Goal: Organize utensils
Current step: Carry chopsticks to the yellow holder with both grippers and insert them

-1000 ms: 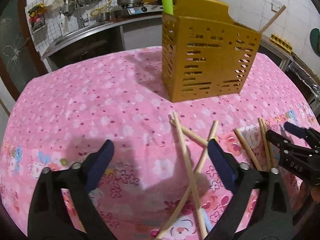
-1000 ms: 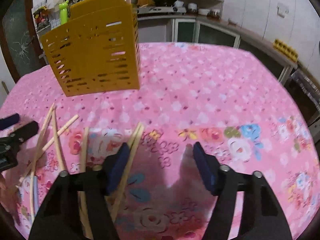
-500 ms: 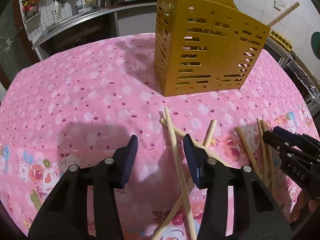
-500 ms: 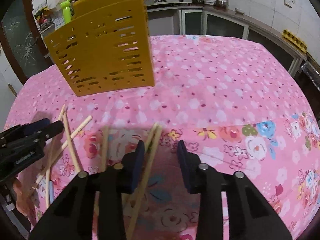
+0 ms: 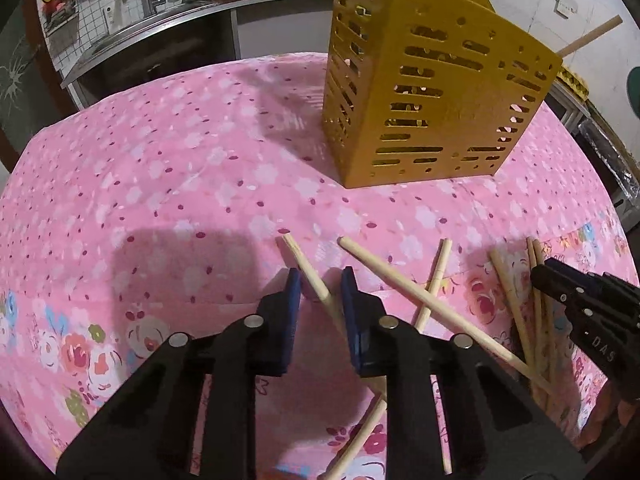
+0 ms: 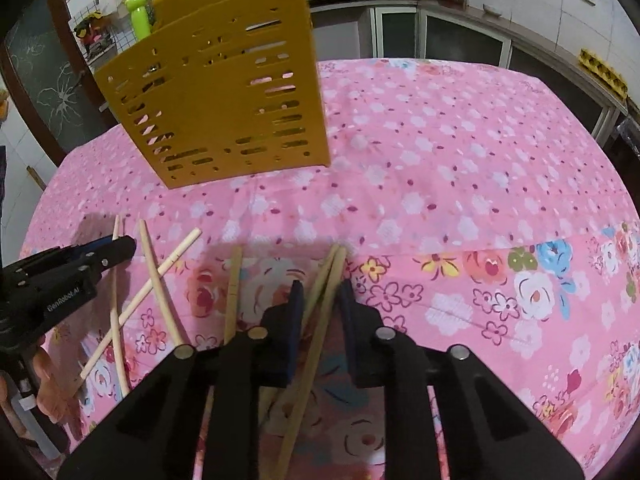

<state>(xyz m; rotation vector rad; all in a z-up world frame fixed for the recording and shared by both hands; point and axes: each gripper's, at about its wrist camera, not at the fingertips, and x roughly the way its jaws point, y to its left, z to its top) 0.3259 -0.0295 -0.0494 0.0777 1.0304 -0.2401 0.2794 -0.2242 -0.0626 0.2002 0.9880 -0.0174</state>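
Observation:
Several wooden chopsticks lie loose on the pink flowered tablecloth. My left gripper is closing around one chopstick; the stick lies between the blue pads, which stand a little apart from it. A second chopstick crosses just to its right. My right gripper is also closing, with a pair of chopsticks side by side between its pads, and a gap still shows. A yellow slotted utensil holder stands upright behind the chopsticks.
One chopstick sticks out of the holder's top right. A green bottle stands behind the holder. More chopsticks lie between the two grippers. A kitchen counter and cabinets lie beyond the table's edge.
Both grippers' jaws have narrowed from wide apart to a small gap. The left gripper has come forward and down over one chopstick; that stick's far end has shifted left.

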